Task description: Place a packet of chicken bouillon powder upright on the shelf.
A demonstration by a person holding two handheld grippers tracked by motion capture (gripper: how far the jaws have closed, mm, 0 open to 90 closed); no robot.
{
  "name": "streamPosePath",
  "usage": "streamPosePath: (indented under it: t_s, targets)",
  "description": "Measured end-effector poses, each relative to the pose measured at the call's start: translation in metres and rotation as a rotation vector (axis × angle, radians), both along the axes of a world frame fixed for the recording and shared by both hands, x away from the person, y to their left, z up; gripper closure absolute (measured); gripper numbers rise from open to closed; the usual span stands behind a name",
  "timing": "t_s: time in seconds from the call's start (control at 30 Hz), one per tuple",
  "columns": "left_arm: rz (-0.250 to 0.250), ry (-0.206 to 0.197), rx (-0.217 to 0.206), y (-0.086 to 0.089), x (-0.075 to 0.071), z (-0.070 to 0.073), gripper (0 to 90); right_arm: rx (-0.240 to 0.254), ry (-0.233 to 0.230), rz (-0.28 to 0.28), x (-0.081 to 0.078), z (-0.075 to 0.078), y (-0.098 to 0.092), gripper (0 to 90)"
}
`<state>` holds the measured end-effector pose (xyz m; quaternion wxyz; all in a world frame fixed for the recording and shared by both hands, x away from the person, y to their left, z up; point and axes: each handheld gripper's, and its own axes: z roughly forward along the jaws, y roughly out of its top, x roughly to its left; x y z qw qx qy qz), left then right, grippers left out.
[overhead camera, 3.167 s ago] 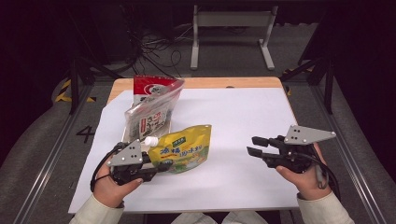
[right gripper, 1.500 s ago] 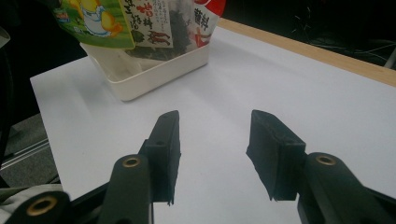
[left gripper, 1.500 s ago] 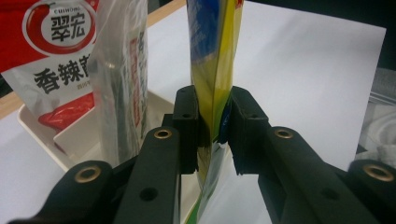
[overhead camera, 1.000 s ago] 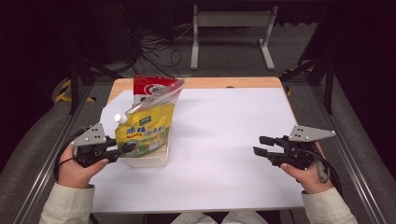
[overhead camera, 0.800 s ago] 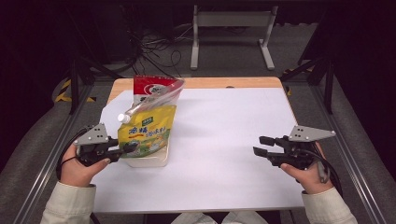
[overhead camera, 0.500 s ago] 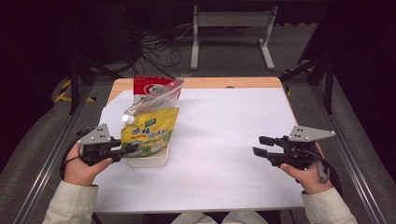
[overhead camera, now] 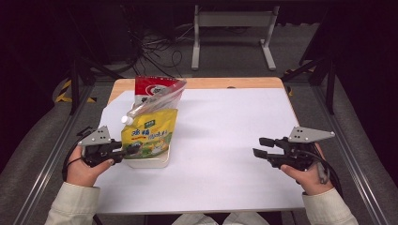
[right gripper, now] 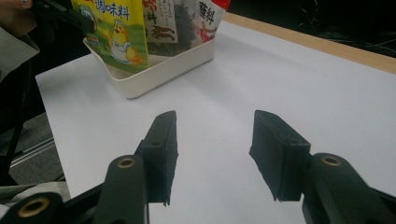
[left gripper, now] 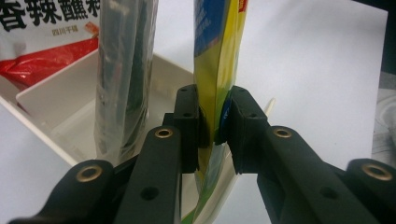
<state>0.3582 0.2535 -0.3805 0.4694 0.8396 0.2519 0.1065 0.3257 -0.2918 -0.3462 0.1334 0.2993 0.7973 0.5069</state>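
Yellow pouch (left gripper: 219, 70) lower, left claw (left gripper: 215, 122) pinching its edge.

Both forearms wear cream sleeves. The left gripper (overhead camera: 123, 151) and right gripper (overhead camera: 261, 146) are black, each topped by a grey three-cornered plate and trailing a black cable. Brass-coloured rivets stud the linkages behind the blocky black fingers (right gripper: 161, 140).

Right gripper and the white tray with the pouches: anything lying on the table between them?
Nothing. In the high view the white tabletop runs bare from the right gripper to the white tray; the right gripper view shows the same bare stretch.
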Motion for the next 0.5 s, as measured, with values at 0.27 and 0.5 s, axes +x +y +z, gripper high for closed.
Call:
streamPosePath:
  t_s: [0.27,0.5]
  targets:
    - [0.033,0.083,0.071,-0.0062,0.0042,-0.0079,75.8,0.002,0.002,-0.001,0.0000,-0.0006,-0.0001,50.0]
    - [0.091,0.171,0.147,-0.0100,0.0041,-0.0078,76.2,-0.003,0.006,0.002,0.0002,-0.0016,0.0012,50.0]
